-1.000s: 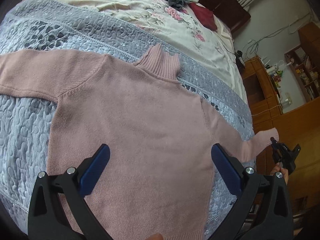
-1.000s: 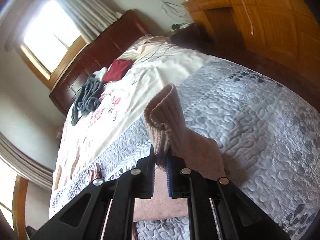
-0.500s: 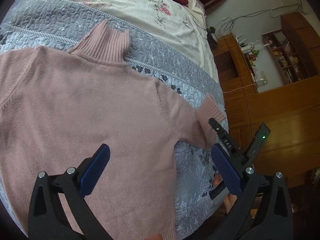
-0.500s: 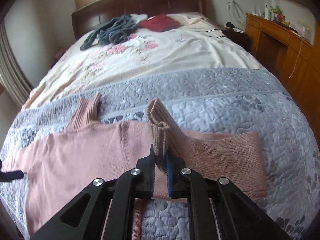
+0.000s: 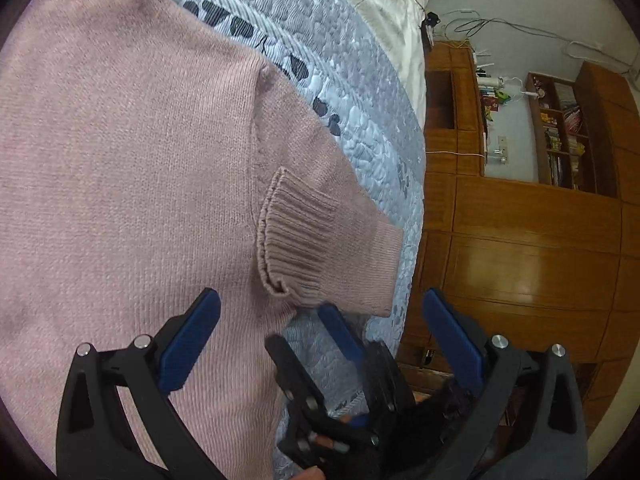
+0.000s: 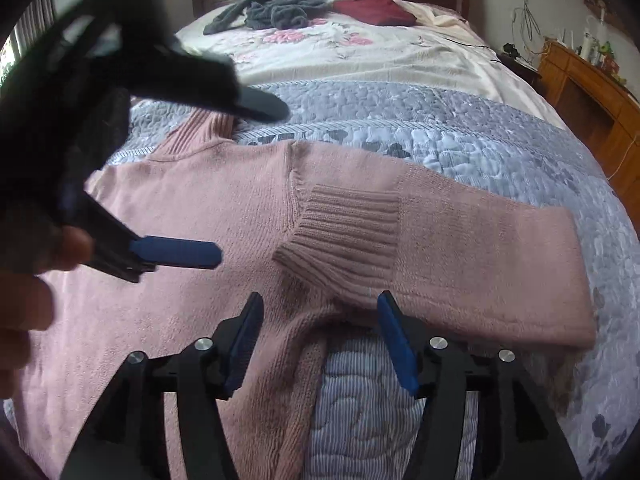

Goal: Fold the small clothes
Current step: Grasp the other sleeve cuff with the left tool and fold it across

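A pink knitted sweater (image 5: 132, 168) lies flat, front up, on a grey-blue quilt (image 5: 360, 92). Its right sleeve is folded back on itself, so the ribbed cuff (image 6: 344, 228) rests by the armpit seam. My right gripper (image 6: 320, 320) stands open just short of that cuff (image 5: 296, 232), with nothing between its fingers. My left gripper (image 5: 320, 320) is open too, wide, hovering over the sweater's side edge. In the right wrist view the left gripper (image 6: 250, 182) hangs above the chest, near the turtleneck collar (image 6: 200, 132). From the left wrist camera the right gripper (image 5: 308, 332) shows low in the middle.
Grey clothes (image 6: 280, 8) and a dark red garment (image 6: 376, 8) lie on the floral sheet near the headboard. A wooden cabinet (image 5: 520, 260) and bookshelf (image 5: 560, 132) stand past the bed's right edge. A hand (image 6: 24, 280) shows at the left.
The right gripper carried the cuff left over the sleeve, laid it by the armpit and opened. The left gripper moved right across the sweater toward the folded sleeve.
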`<action>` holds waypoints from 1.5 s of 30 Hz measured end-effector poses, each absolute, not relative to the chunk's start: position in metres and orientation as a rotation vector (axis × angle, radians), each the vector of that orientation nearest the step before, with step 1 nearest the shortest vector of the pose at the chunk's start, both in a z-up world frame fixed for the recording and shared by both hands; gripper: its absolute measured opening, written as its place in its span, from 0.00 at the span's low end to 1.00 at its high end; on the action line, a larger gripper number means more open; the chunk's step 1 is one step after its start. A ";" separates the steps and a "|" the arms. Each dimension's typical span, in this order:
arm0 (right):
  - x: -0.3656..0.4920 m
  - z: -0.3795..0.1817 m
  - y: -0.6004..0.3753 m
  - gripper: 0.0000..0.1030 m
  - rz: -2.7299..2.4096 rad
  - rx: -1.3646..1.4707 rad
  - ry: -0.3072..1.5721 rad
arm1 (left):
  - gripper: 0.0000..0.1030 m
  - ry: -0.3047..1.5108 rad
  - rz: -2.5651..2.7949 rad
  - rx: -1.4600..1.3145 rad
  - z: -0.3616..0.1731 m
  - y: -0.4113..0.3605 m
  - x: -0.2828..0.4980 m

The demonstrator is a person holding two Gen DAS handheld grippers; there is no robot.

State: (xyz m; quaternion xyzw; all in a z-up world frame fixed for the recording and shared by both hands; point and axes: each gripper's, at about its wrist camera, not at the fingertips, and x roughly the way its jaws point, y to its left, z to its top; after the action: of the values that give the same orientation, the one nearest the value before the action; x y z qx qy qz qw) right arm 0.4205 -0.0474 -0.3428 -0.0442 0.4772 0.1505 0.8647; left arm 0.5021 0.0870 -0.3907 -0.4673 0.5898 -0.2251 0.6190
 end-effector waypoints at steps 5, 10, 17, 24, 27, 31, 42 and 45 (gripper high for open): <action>0.371 -0.332 -0.075 0.58 0.328 0.044 1.005 | 0.96 1.384 -0.541 -1.152 -0.414 0.066 0.512; 0.329 -0.333 -0.092 0.60 0.312 0.187 1.027 | 0.23 1.452 -0.508 -1.115 -0.422 0.052 0.520; 0.304 -0.321 -0.092 0.60 0.328 0.291 1.026 | 0.07 1.395 -0.488 -1.071 -0.391 0.061 0.525; 0.289 -0.315 -0.075 0.60 0.368 0.280 1.031 | 0.07 1.241 -0.499 -0.936 -0.305 0.117 0.524; 0.286 -0.313 -0.069 0.60 0.387 0.276 1.039 | 0.07 1.192 -0.481 -0.882 -0.276 0.161 0.513; 0.283 -0.310 -0.064 0.60 0.394 0.280 1.038 | 0.07 1.139 -0.432 -0.853 -0.247 0.218 0.499; 0.287 -0.314 -0.057 0.60 0.385 0.305 1.058 | 0.07 1.109 -0.311 -0.849 -0.246 0.321 0.469; 0.289 -0.314 -0.056 0.60 0.381 0.302 1.061 | 0.07 1.107 -0.299 -0.857 -0.254 0.338 0.460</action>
State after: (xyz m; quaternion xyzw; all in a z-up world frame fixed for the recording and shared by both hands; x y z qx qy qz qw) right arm 0.2895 -0.0556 -0.3142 0.1427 0.5010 0.1798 0.8345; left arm 0.4602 0.3384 -0.2535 -0.3927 0.5077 -0.1370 0.7545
